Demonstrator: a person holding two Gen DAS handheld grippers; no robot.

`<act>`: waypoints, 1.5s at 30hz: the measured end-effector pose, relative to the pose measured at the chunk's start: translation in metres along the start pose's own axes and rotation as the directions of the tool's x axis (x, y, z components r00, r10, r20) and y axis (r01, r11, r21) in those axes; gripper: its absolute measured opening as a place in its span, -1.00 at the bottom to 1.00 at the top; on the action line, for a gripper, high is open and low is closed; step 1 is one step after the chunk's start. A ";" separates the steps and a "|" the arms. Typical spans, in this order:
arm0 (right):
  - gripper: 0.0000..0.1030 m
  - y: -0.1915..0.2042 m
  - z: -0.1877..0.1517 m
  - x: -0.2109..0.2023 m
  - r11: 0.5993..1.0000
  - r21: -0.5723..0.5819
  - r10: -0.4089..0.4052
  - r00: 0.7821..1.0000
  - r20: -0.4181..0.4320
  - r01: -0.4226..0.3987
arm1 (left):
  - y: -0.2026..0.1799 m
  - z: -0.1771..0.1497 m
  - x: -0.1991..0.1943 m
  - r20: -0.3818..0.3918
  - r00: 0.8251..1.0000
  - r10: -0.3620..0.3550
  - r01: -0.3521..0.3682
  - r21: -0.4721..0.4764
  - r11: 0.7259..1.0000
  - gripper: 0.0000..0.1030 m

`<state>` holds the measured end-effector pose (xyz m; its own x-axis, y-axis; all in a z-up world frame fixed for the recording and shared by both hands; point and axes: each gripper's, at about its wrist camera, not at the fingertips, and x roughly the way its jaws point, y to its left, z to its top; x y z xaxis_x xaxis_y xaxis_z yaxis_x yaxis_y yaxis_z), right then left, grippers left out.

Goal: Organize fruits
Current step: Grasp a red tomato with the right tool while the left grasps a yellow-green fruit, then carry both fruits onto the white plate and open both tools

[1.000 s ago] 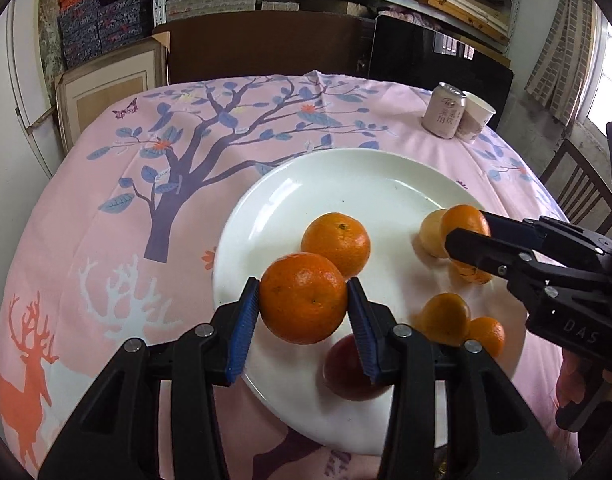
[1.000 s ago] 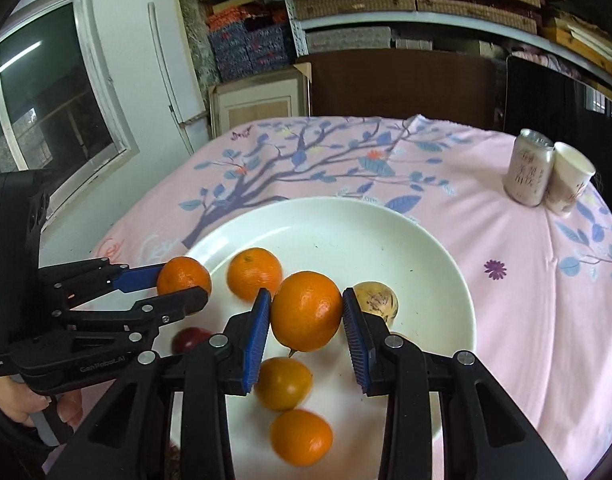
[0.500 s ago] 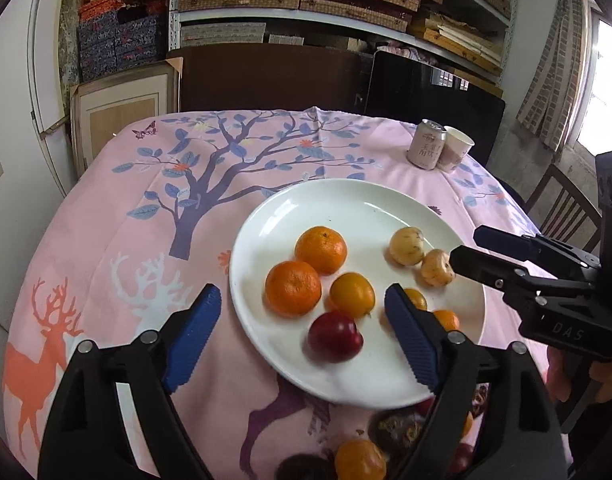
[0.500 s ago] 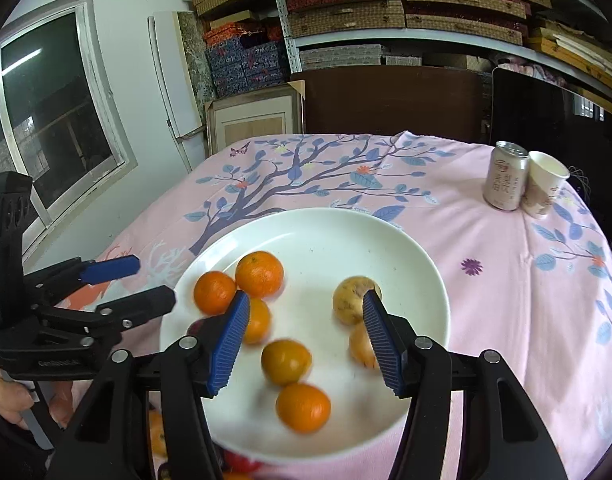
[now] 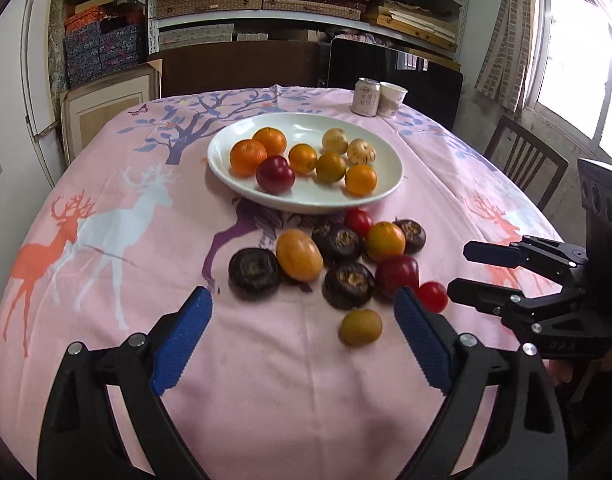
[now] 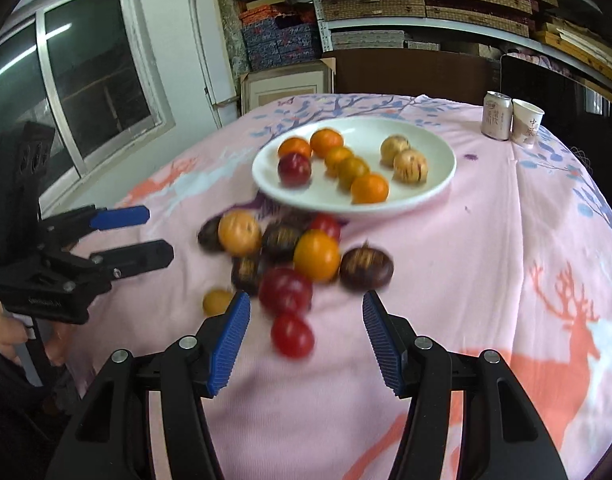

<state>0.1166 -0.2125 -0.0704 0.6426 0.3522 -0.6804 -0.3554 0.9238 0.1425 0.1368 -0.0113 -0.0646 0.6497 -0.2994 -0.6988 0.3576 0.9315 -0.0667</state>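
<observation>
A table under a pink tablecloth (image 5: 106,240) carries a white plate (image 5: 302,200) at its middle, a heap of loose fruit (image 5: 337,256) on the near side, and a can (image 5: 365,97) touching a paper cup (image 5: 391,99) far right

shelves (image 5: 306,8) w/ boxes | window (image 6: 94,76) | wood chair (image 5: 525,160)

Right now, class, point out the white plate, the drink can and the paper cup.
white plate (image 5: 385,190): left wrist view, bare near-right rim.
drink can (image 5: 365,98): left wrist view, middle of its side.
paper cup (image 6: 526,124): right wrist view, middle of its printed wall.
</observation>
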 end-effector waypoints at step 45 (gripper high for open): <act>-0.48 -0.018 -0.020 -0.009 0.995 0.084 0.056 0.997 0.046 -0.059 | -0.046 -0.007 0.022 -0.047 0.998 0.041 -0.036 0.112 0.993 -0.46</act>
<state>0.1041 -0.2356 -0.0811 0.6524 0.4097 -0.6376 -0.3349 0.9105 0.2424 0.1294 -0.0594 -0.0819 0.6320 -0.2506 -0.7334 0.4070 0.9126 0.0390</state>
